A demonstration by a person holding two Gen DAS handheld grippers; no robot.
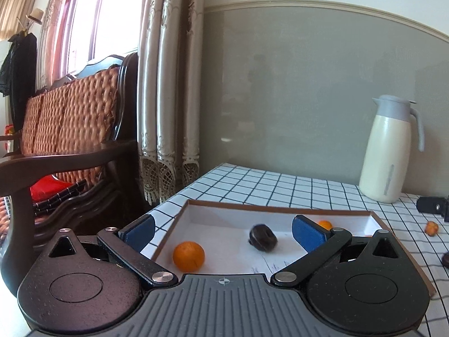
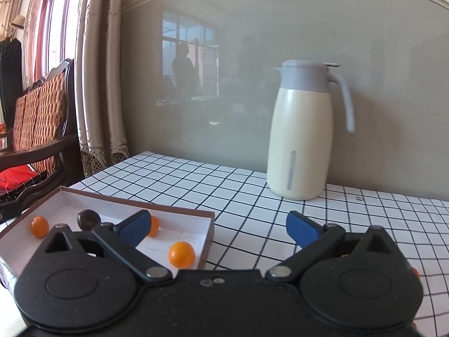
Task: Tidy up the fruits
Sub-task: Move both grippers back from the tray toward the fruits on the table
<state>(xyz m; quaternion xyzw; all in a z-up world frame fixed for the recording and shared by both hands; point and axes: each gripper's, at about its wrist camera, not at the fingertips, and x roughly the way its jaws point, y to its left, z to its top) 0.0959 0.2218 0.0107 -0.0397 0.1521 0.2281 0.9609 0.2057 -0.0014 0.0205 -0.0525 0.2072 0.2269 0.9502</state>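
A shallow white box with a brown rim (image 1: 280,208) lies on the checked tablecloth. In the left wrist view it holds an orange (image 1: 188,255), a dark round fruit (image 1: 262,237) that looks blurred, and a second orange (image 1: 325,224) partly behind a finger. My left gripper (image 1: 223,231) is open and empty above the box. In the right wrist view the box (image 2: 140,200) holds three oranges, one at its near right (image 2: 181,254), and the dark fruit (image 2: 89,219). My right gripper (image 2: 219,226) is open and empty, over the box's right end.
A cream jug with a grey lid (image 2: 304,132) stands by the wall, also in the left wrist view (image 1: 390,146). A small orange-brown fruit (image 1: 431,227) and a dark object (image 1: 432,205) lie right of the box. A wooden wicker bench (image 1: 70,129) stands left of the table.
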